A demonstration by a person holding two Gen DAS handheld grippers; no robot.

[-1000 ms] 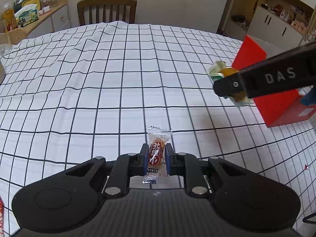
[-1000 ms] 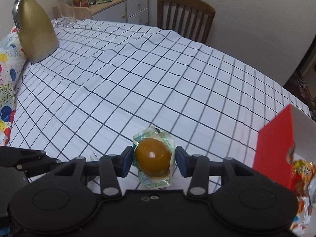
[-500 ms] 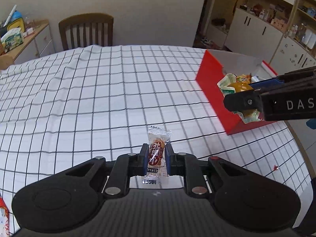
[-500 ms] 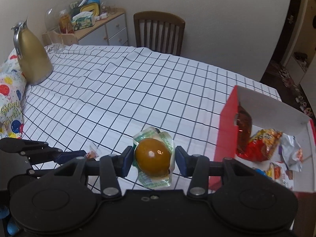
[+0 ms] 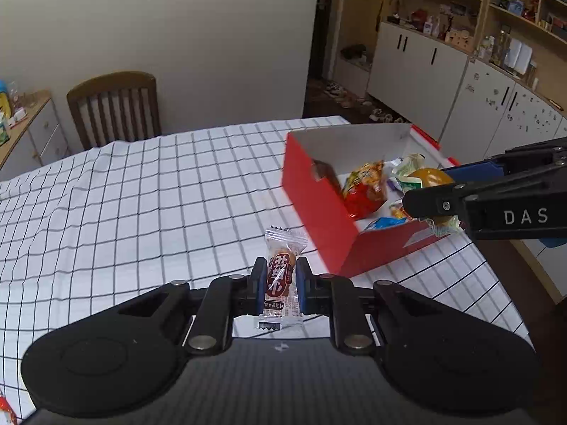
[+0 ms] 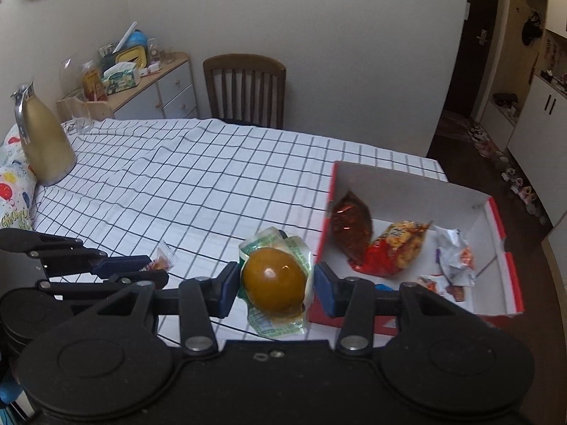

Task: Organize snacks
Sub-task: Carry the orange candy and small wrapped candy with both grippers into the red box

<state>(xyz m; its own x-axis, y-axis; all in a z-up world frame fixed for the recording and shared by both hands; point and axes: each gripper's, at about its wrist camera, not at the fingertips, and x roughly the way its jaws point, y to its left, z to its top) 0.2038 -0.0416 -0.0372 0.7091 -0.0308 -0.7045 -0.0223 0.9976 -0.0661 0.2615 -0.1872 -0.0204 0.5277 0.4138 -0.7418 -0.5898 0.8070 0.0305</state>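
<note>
A small wrapped sweet (image 5: 280, 279) is pinched upright between the blue pads of the left tongs (image 5: 280, 281), which are drawn narrow around it; its crimped top end stands out beyond the tips and its lower end hangs behind them, clear of the checked cloth on the surface (image 5: 141, 194). A brown egg in a clear green-printed wrapper (image 6: 274, 285) is gripped between the pads of the right tongs (image 6: 274, 288), which are set at a middling width; the wrapper is crumpled out above and below the pads. Just ahead and to the right of the left tongs a red box (image 5: 319, 209) with a white inside is seen, open at the top; its near corner lies close beyond the sweet. From the right tongs the same box (image 6: 496, 212) is found just to the right of the egg, and in it a dark red packet (image 6: 351, 226), an orange-red packet (image 6: 397, 248) and a crumpled silvery wrapper (image 6: 455, 258) are lying. In the left view the egg (image 5: 430, 177) is carried over the near right part of the box. Far to the left of the right tongs a gold jug (image 6: 44, 145) is standing on the surface; a wooden chair (image 6: 246, 88) is placed beyond the far edge.
</note>
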